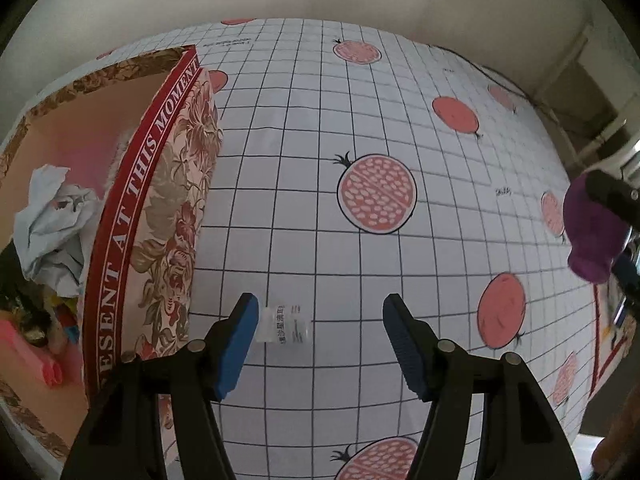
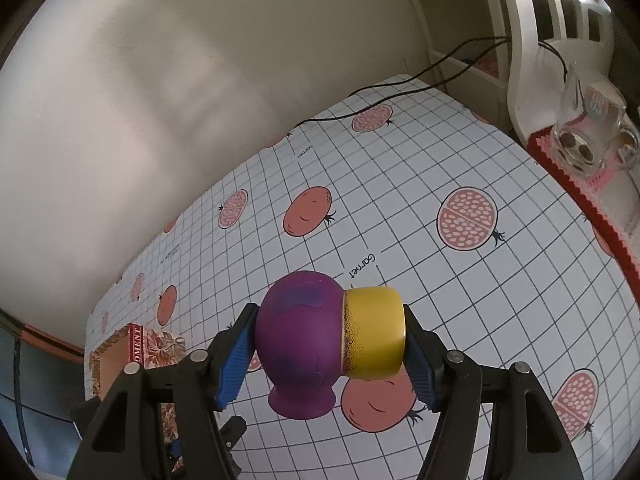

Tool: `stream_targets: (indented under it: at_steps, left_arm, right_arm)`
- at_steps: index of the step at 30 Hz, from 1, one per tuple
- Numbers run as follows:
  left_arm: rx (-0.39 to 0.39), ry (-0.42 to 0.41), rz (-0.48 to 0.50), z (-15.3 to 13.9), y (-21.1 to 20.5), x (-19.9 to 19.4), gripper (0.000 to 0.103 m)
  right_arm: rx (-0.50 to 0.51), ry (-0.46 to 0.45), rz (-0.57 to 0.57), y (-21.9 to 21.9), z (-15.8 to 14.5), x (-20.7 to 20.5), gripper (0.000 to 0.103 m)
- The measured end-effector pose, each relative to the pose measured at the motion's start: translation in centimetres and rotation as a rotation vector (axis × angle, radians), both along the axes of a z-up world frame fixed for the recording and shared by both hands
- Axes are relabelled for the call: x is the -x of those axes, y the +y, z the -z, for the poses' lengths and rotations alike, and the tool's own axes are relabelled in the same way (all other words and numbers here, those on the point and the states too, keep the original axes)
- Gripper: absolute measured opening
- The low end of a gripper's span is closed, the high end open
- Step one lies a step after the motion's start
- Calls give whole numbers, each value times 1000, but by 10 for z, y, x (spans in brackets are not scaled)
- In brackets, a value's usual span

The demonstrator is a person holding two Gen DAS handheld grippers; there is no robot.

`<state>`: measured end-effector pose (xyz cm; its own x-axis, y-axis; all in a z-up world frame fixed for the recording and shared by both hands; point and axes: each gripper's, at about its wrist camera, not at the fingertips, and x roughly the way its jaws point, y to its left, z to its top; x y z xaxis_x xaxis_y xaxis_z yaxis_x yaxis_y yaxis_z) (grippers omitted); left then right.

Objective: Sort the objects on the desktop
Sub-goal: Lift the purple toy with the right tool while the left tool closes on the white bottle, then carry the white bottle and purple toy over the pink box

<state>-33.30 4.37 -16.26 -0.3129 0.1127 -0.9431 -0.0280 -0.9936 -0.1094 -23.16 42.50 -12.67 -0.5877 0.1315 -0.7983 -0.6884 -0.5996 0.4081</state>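
Observation:
My right gripper (image 2: 330, 344) is shut on a purple and yellow toy (image 2: 328, 344), held above the tablecloth; the toy also shows at the right edge of the left wrist view (image 1: 592, 236). My left gripper (image 1: 320, 320) is open and low over the table. A small clear bottle with a white label (image 1: 286, 325) lies on the cloth between its fingers, close to the left blue pad (image 1: 238, 344). A floral cardboard box (image 1: 160, 208) stands to the left, holding crumpled paper (image 1: 56, 232) and pink items (image 1: 36, 360).
The table is covered by a grid cloth with pomegranate prints (image 1: 376, 194). A black cable (image 2: 400, 92) runs across the far side. A white plastic chair (image 2: 532, 40) and a glass jar (image 2: 588, 136) on a red mat stand at the right.

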Motion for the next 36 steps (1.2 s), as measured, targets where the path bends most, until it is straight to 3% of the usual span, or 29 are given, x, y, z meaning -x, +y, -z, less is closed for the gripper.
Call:
stream_targets:
  at_steps: [11, 16, 21, 24, 26, 30, 36]
  left_arm:
    - [85, -28, 56, 6, 3, -2, 62]
    - [243, -26, 136, 15, 20, -4, 62]
    - [293, -27, 166, 19, 24, -5, 59]
    - [283, -33, 152, 19, 19, -3, 47]
    - [217, -48, 127, 19, 11, -1, 40]
    - [213, -47, 131, 19, 11, 1, 22]
    - [181, -44, 120, 19, 7, 5, 22]
  right_arm:
    - [48, 12, -1, 3, 6, -2, 70]
    - [51, 15, -9, 0, 5, 0, 70]
    - [53, 11, -9, -1, 5, 0, 70]
    - [50, 8, -14, -3, 5, 1, 70]
    - [47, 6, -19, -4, 5, 3, 70]
    - [40, 2, -33, -9, 5, 6, 70]
    - [31, -6, -36, -13, 5, 8, 70]
